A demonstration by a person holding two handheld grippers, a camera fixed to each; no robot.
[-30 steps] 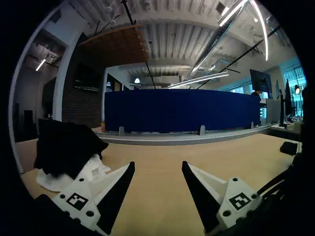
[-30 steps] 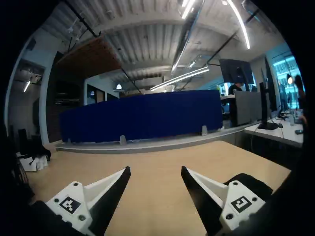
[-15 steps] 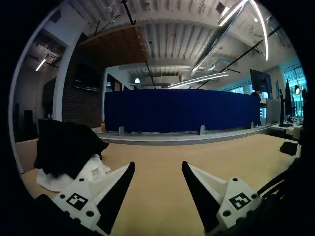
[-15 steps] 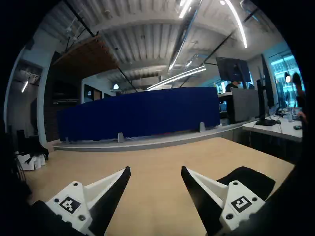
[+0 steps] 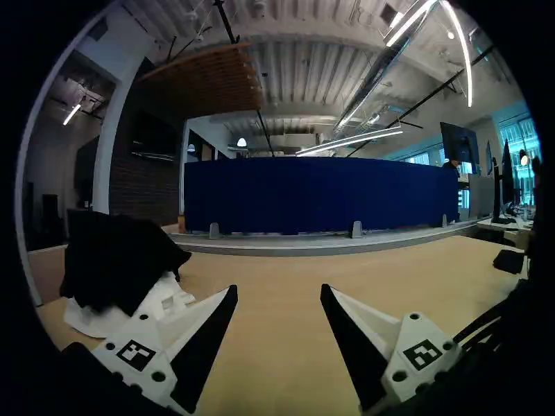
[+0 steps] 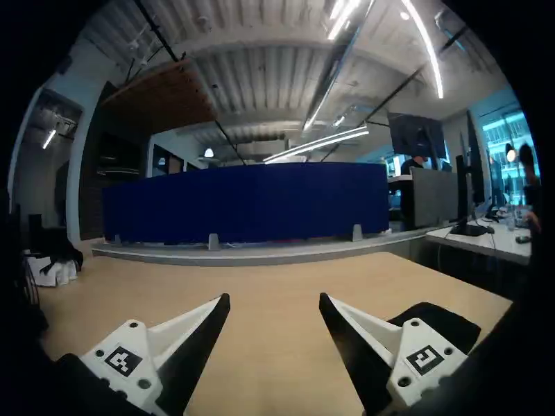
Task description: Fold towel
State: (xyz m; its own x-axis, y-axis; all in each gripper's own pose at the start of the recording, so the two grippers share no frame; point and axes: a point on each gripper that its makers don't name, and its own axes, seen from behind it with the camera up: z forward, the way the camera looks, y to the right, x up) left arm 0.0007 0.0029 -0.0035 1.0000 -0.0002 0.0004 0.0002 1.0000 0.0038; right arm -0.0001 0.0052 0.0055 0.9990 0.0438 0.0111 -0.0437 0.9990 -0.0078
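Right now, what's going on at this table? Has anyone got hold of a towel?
No folding has begun. A person holds both grippers low over the light wooden tabletop, open and empty. In the left gripper view, the left gripper points past a crumpled black cloth heap lying on a white cloth, untouched. In the right gripper view, a flat black item lies beside the right gripper.

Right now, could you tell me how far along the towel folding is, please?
Done: nothing looks folded yet. The dark cloth lies crumpled on a white cloth at the far left of the table. In hand: nothing, since the left gripper and the right gripper are both open and empty over the table. Left: reaching the cloth, spreading it out and making every fold.
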